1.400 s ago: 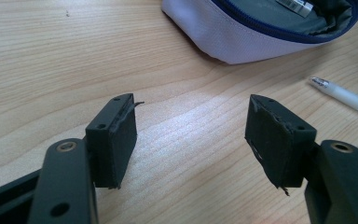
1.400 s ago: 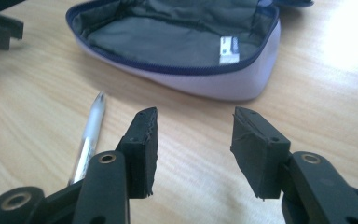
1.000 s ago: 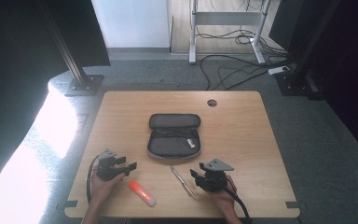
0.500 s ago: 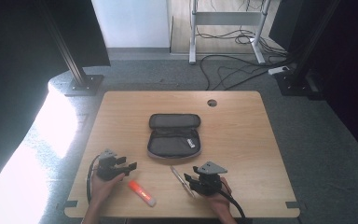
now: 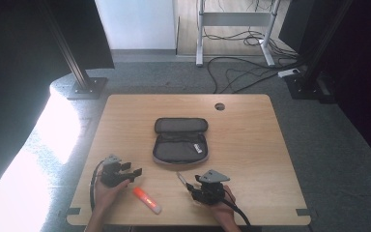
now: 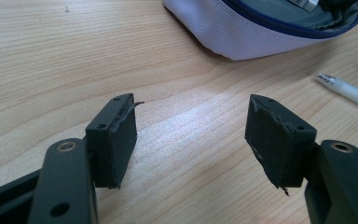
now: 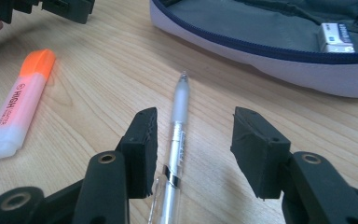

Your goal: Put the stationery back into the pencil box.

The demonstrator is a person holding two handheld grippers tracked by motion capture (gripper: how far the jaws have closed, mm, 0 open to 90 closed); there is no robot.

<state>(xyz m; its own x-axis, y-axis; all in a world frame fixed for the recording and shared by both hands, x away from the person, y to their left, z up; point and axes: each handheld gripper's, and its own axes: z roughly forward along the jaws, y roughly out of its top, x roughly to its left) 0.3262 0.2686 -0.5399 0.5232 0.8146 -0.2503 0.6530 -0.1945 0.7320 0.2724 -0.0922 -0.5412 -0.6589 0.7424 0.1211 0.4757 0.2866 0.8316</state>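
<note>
Your light wooden bench (image 5: 251,145) has a round cable hole near its far edge. At its middle lies an open grey fabric pencil case with a dark blue zip (image 5: 180,140); a small white box with dark print too blurred to read (image 7: 336,38) sits inside it.

Your left hand-held gripper (image 5: 125,172) rests at the bench's near left with its jaws spread wide over bare wood and nothing between them. Your right hand-held gripper (image 5: 191,185) sits at the near middle, its jaws partly open and straddling a pen without pressing on it.

Between your two hands lies a white highlighter with an orange cap (image 7: 17,104); its barrel reads "HIGH", with smaller lettering you cannot make out.

The pen, a clear-barrelled ballpoint with a frosted grip and silver band (image 7: 177,130), lies flat on the bench just in front of the case, tip pointing toward it. Nothing lies across the pen; the highlighter is well off to its side.
</note>
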